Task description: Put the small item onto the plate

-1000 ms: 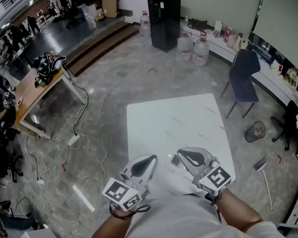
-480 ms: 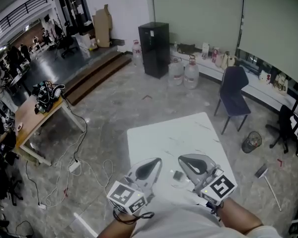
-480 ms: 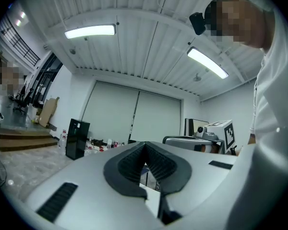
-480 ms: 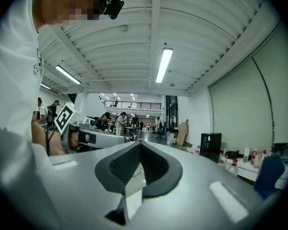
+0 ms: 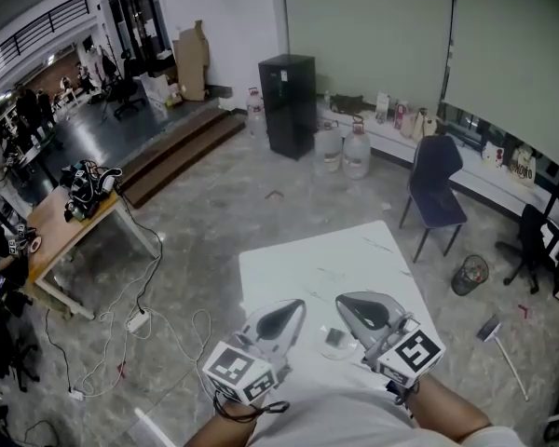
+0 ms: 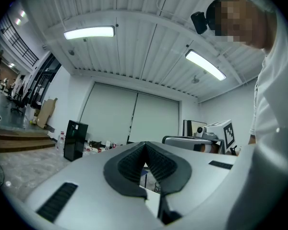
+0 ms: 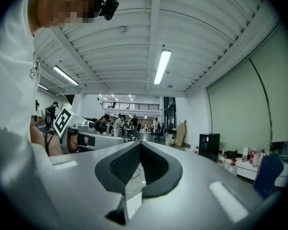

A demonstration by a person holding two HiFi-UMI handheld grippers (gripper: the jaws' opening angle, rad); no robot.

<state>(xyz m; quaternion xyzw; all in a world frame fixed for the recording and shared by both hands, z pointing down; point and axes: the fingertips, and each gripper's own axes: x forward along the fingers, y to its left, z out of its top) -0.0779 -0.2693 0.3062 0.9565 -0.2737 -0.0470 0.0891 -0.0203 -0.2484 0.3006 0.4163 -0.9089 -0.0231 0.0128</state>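
Observation:
On the white table (image 5: 335, 259), a small clear plate (image 5: 336, 343) sits near the front edge, between my two grippers. A small dark square item (image 5: 334, 337) shows inside the plate's outline. My left gripper (image 5: 296, 305) is held above the table just left of the plate, shut with nothing in it. My right gripper (image 5: 345, 302) hovers just right of the plate, also shut and empty. In the left gripper view the pads (image 6: 145, 145) meet at the tip, and in the right gripper view the pads (image 7: 140, 145) meet too. Both point level across the room.
A dark chair (image 5: 435, 180) stands beyond the table's far right corner, and a wire bin (image 5: 470, 274) is on the floor to the right. A black cabinet (image 5: 288, 91) and water bottles (image 5: 356, 152) are further back. Cables (image 5: 140, 319) lie on the floor near a wooden table (image 5: 65, 222).
The head view has tilted up, so the table and plate sit lower in the picture. Both grippers stay side by side near the plate, still shut.

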